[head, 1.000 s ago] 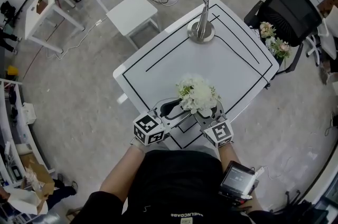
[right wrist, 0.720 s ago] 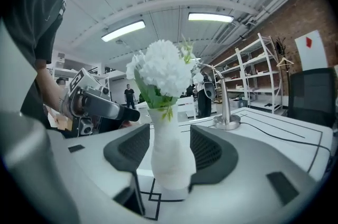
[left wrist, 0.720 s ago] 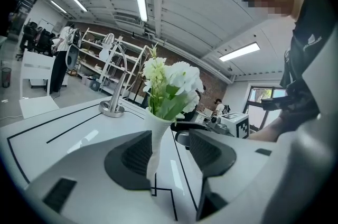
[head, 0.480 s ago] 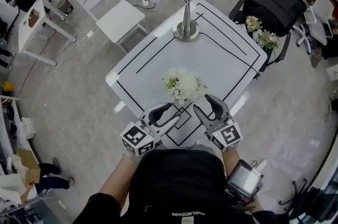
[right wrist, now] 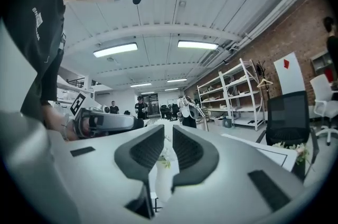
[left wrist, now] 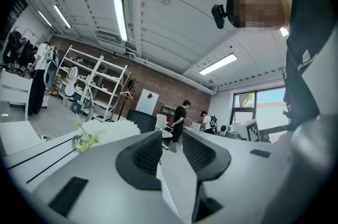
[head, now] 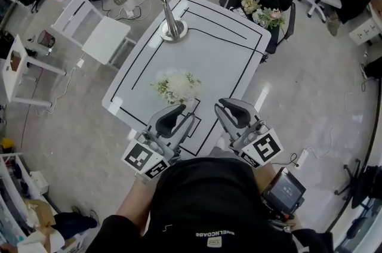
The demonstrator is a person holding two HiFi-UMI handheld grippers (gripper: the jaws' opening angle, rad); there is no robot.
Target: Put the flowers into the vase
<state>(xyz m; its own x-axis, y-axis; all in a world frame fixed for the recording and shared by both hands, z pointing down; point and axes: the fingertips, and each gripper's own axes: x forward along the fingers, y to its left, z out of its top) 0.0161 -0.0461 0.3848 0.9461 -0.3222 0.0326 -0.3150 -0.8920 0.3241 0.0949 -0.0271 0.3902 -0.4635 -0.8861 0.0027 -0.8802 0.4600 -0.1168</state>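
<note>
I find both tongs drawn back from the white flowers [head: 176,86] to the lower frame. The left tongs [head: 179,117] stand partly spread and empty. The right tongs [head: 230,110] show only a narrow gap and pinch nothing. Both have just been closing. The flowers stand in the white vase [right wrist: 165,182] at the centre of the desk [head: 227,61]. I judge placement complete.
</note>
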